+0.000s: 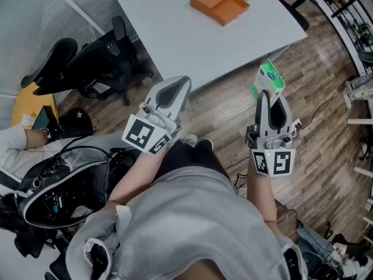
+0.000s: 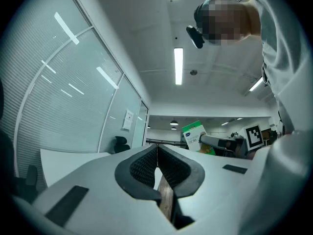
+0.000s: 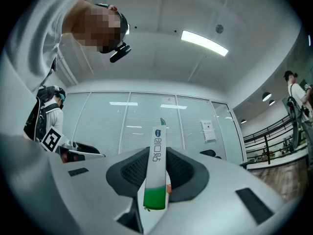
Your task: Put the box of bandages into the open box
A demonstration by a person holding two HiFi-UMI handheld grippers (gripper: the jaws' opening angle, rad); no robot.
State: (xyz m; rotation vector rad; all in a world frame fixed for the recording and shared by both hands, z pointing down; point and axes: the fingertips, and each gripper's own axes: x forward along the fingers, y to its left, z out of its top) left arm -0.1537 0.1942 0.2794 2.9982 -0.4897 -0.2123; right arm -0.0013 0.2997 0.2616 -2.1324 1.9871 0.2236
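Observation:
The white and green box of bandages point(image 1: 267, 81) is held upright in my right gripper point(image 1: 268, 100), out over the wooden floor in front of the table. In the right gripper view the thin box point(image 3: 156, 170) stands edge-on between the two dark pads, which press on it. An open orange box point(image 1: 220, 3) lies on the white table point(image 1: 175, 34), at its far side. My left gripper point(image 1: 173, 92) is raised near the table's front edge, jaws together with nothing between them. From the left gripper view the bandage box point(image 2: 193, 135) shows off to the right.
Black office chairs point(image 1: 99, 57) stand left of the table. A person in white point(image 1: 17, 147) sits at the left with a black bag point(image 1: 64, 191). Shelving point(image 1: 352, 16) lines the far right. Cables run along the wooden floor point(image 1: 315, 156).

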